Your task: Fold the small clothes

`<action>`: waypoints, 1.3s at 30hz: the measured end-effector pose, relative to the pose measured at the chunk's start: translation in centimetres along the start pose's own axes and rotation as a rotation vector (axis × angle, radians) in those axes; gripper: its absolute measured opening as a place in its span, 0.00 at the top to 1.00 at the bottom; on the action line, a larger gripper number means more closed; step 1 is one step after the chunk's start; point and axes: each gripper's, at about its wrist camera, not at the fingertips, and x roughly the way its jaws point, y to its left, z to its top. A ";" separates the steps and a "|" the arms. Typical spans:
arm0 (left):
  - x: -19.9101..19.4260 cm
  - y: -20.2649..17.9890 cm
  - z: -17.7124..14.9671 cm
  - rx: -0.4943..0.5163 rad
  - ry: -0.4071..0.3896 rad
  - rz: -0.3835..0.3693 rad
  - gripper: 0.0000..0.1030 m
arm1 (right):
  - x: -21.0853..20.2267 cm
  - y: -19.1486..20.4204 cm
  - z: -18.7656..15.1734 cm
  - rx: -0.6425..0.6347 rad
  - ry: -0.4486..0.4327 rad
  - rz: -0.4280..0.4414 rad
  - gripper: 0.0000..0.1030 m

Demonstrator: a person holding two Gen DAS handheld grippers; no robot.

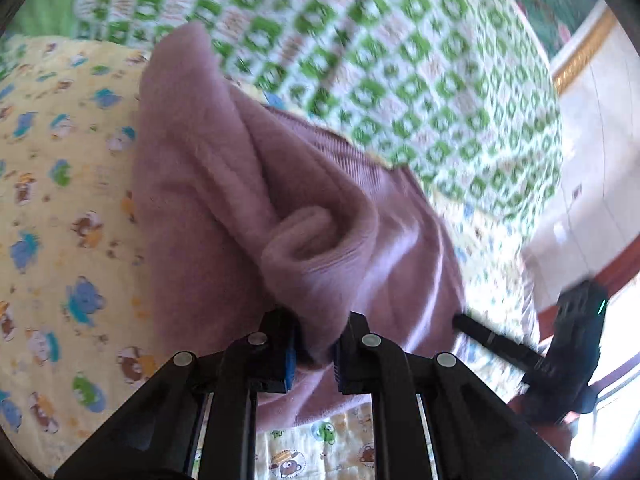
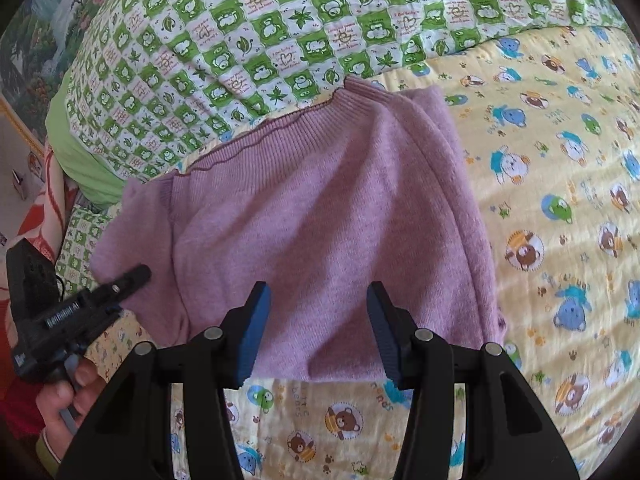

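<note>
A small mauve knit sweater [image 2: 320, 216] lies on the yellow bear-print sheet [image 2: 560, 200]. Its ribbed hem points toward the green quilt and one side is folded over. My left gripper [image 1: 314, 352] is shut on a bunched sleeve of the sweater [image 1: 304, 248] and holds it lifted off the sheet. In the right wrist view the left gripper [image 2: 136, 274] sits at the sweater's left sleeve. My right gripper [image 2: 316, 332] is open and empty, hovering over the sweater's near edge. The right gripper also shows in the left wrist view [image 1: 464, 322] at the sweater's right edge.
A green-and-white checked quilt [image 2: 280, 32] is piled behind the sweater. A red patterned cloth [image 2: 24, 208] and a pale floor [image 1: 600, 120] lie beyond the bed's edge. The person's hand [image 2: 72, 392] holds the left gripper's handle.
</note>
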 end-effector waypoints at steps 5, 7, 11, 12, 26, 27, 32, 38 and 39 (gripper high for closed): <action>2.0 0.3 -0.1 0.013 0.033 0.012 0.88 | 2.4 0.6 3.7 -0.005 0.042 0.096 0.50; 2.2 0.5 -0.1 0.006 0.031 0.007 0.88 | 4.0 1.5 5.3 -0.007 0.083 0.152 0.50; 1.9 1.4 -0.1 -0.025 0.028 -0.011 0.88 | 8.0 5.2 8.7 -0.050 0.164 0.288 0.37; 1.7 1.7 -0.1 -0.031 0.027 -0.014 0.88 | 9.1 6.5 9.4 -0.073 0.184 0.317 0.35; 1.2 2.8 -0.6 -0.058 0.021 -0.019 0.89 | 22.1 21.5 12.5 -0.295 0.418 0.485 0.44; 1.1 2.9 -0.6 -0.060 0.021 -0.021 0.89 | 22.3 21.6 12.7 -0.298 0.425 0.474 0.65; 0.7 2.4 -0.6 -0.049 0.031 -0.034 0.89 | 21.7 21.0 13.4 -0.314 0.396 0.422 0.84; 0.3 -0.6 -0.8 -0.001 0.044 -0.106 0.90 | 16.1 17.6 14.9 -0.277 0.282 0.432 0.85; 0.3 -1.3 -0.8 0.012 0.046 -0.123 0.90 | 14.9 16.7 15.3 -0.266 0.259 0.433 0.85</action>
